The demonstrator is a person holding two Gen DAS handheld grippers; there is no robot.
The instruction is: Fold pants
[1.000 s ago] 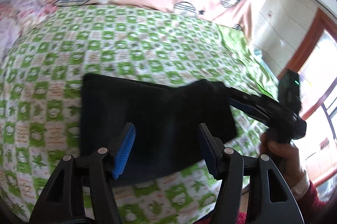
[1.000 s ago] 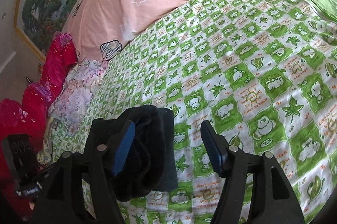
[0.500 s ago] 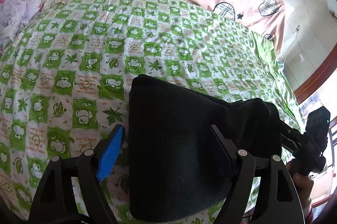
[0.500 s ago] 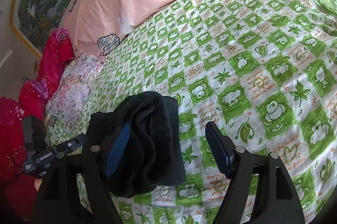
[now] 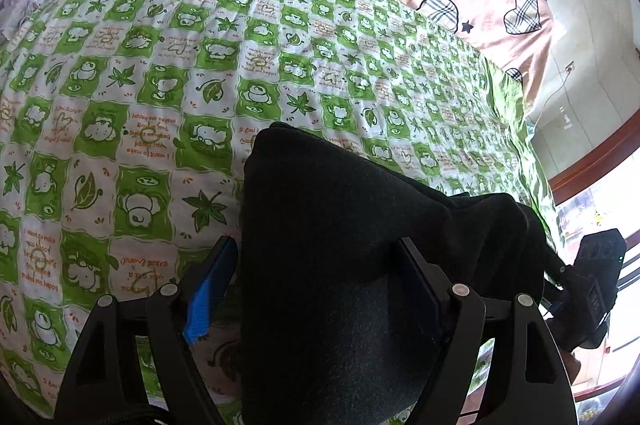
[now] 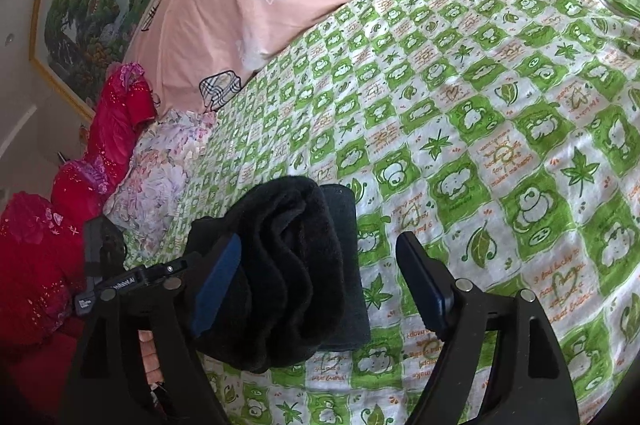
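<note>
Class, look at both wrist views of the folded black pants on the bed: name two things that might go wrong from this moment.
1. The pants are a thick, rounded stack of loose layers; with the right gripper wide open, the top fold may slump or unroll.
2. The left gripper straddles the bundle with its jaws open, so closing might pinch only the top layers, or snag the green checked sheet underneath.

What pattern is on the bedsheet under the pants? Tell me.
Green-and-white checks with cartoon animals and leaves on the bedsheet; clearest in the right wrist view.
</note>
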